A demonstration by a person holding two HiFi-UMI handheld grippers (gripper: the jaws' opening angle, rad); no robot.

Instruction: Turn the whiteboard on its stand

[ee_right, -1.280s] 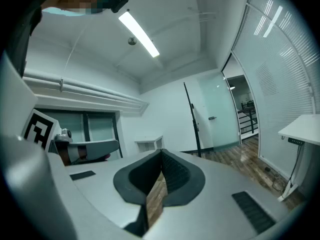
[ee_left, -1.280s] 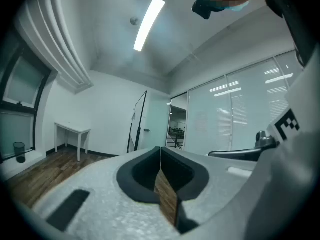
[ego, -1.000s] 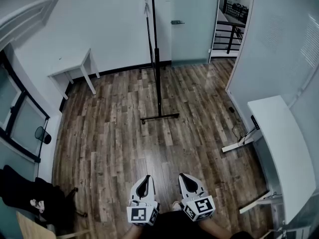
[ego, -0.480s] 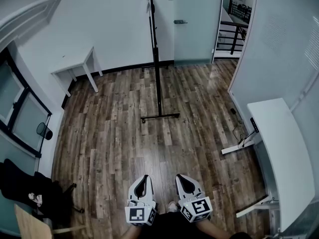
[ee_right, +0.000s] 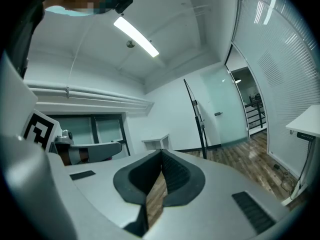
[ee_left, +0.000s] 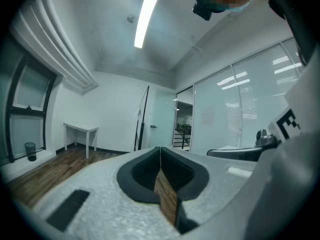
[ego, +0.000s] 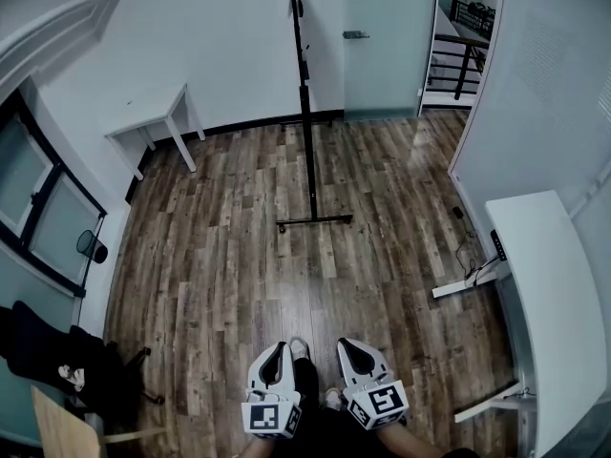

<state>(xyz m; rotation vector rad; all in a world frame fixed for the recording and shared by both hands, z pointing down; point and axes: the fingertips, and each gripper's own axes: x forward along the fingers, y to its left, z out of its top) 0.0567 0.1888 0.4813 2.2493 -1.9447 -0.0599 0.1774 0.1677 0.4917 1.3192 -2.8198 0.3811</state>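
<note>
The whiteboard (ego: 303, 84) stands edge-on across the room, so it shows only as a thin black upright line on its stand, whose black foot (ego: 314, 221) rests on the wood floor. It also shows far off in the left gripper view as the dark whiteboard stand (ee_left: 140, 120), and in the right gripper view as the stand (ee_right: 198, 119). My left gripper (ego: 280, 345) and right gripper (ego: 350, 343) are held low and side by side, far from the board. Both are shut with nothing between the jaws.
A small white table (ego: 153, 120) stands against the far wall at left. A long white desk (ego: 549, 284) runs along the right, with a cable (ego: 465, 229) on the floor beside it. A glass door (ego: 382, 36) is behind the board. A chair with dark clothes (ego: 52, 370) sits at lower left.
The view has crept forward and slightly to one side; the stand's foot sits a little further right. A shoe has come into view between the grippers. Both grippers stay shut and low.
</note>
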